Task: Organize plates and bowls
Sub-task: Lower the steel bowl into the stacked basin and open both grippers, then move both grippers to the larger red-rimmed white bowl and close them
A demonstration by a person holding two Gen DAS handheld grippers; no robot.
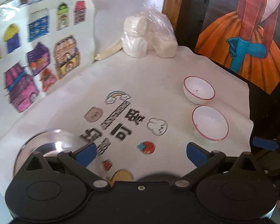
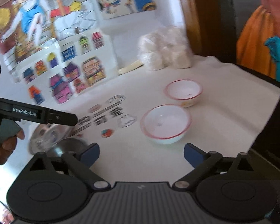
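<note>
The two red-rimmed bowls (image 1: 198, 90) (image 1: 210, 123) sat side by side at the cloth's (image 1: 158, 74) right edge, the steel plate (image 1: 46, 145) lower left. My left gripper (image 1: 140, 155) and right gripper (image 2: 141, 154) gaped wide, empty. I judged the nearer bowl's rim the best pinch, for nesting into the other.

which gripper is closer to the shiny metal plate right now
Left. The left gripper hangs right over the metal plate, jaws open and empty. The right gripper sits beside it, toward the bowls.
</note>
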